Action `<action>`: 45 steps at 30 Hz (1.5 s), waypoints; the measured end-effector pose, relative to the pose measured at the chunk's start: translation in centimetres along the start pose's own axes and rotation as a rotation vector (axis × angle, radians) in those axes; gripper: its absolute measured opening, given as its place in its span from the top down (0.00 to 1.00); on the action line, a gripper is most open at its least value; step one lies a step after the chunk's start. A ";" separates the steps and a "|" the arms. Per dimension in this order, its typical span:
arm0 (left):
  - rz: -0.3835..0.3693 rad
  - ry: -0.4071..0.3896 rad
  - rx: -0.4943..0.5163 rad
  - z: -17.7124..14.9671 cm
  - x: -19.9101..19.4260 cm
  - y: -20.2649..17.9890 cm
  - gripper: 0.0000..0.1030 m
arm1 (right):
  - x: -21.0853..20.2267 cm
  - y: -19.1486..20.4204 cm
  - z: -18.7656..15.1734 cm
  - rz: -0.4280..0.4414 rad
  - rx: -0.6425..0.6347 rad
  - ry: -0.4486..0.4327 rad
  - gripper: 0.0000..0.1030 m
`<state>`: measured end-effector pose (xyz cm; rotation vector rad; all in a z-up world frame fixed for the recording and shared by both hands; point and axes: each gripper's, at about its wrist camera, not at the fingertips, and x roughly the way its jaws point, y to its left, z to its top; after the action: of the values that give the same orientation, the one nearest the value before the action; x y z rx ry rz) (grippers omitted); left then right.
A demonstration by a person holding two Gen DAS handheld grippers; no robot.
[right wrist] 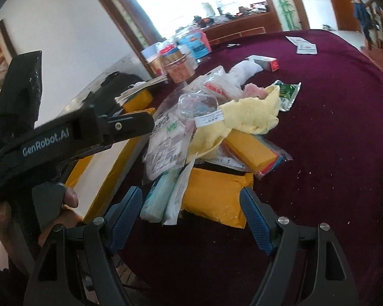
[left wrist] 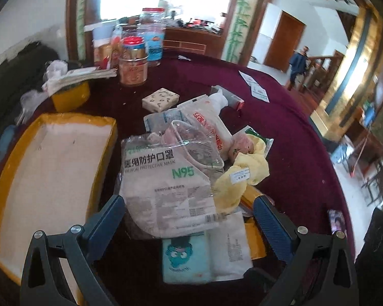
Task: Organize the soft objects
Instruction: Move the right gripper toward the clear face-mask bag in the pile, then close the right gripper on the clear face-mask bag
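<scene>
Soft packets are lying in a loose heap on the purple-covered desk (left wrist: 280,117), just right of an empty yellow-rimmed tray (left wrist: 51,168) that is probably waiting to receive them. Topmost and nearest the left tongs (left wrist: 189,211) is a clear-wrapped mask packet (left wrist: 166,186), sitting between the two spread fingers and running lengthwise away from the camera, so those tongs are already lining up across its short width; they are standing wide and gripping nothing. Under its near end a pale blue tissue pack (left wrist: 185,260) with a cartoon face is peeking out beside a white packet (left wrist: 229,250). The right tongs (right wrist: 191,211) are also gaping wide with nothing in them, hovering over the near edge of the heap where the tissue pack (right wrist: 158,196), the white packet (right wrist: 177,196) and a flat orange-yellow pouch (right wrist: 214,193) are lying; the pouch is stretching sideways toward the right finger. A yellow cloth (right wrist: 242,117) is draping over the middle of the heap. For the mask packet the left hand is looking nearer; for the pouch, the right. Readable writing: "N95" and "MEDICAL PROTECTIVE MASK" with Chinese characters on the mask packet, red Chinese lettering on a white bag (left wrist: 209,127) farther back, and "GenRobot.AI" on the body of the left tool as it is showing in the right view. The cloth's small white label is too fine to read.
</scene>
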<state>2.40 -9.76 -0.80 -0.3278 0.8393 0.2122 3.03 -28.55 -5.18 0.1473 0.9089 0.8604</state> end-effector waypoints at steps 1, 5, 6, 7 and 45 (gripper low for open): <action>-0.002 -0.010 -0.027 0.2 0.0 0.1 0.01 | 0.0 -0.1 0.0 0.000 -0.008 0.009 0.24; 0.011 -0.006 -0.097 -1.2 -1.2 0.5 0.01 | 0.0 -0.3 -0.4 0.022 -0.021 0.063 0.24; -0.001 -0.015 -0.108 -1.2 -1.3 0.6 0.01 | -0.1 0.0 -0.5 0.016 -0.035 0.064 0.24; 0.001 -0.019 -0.104 -1.5 -1.6 0.4 0.01 | -0.3 0.2 -0.6 0.011 -0.047 0.063 0.24; -0.311 0.215 0.065 2.5 3.5 7.0 0.02 | 3.9 4.0 -0.9 -0.359 0.105 -0.037 0.74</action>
<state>4.26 -2.14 -3.29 -0.4196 0.9914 -0.1428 1.20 -23.35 -6.36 0.0868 0.9123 0.4763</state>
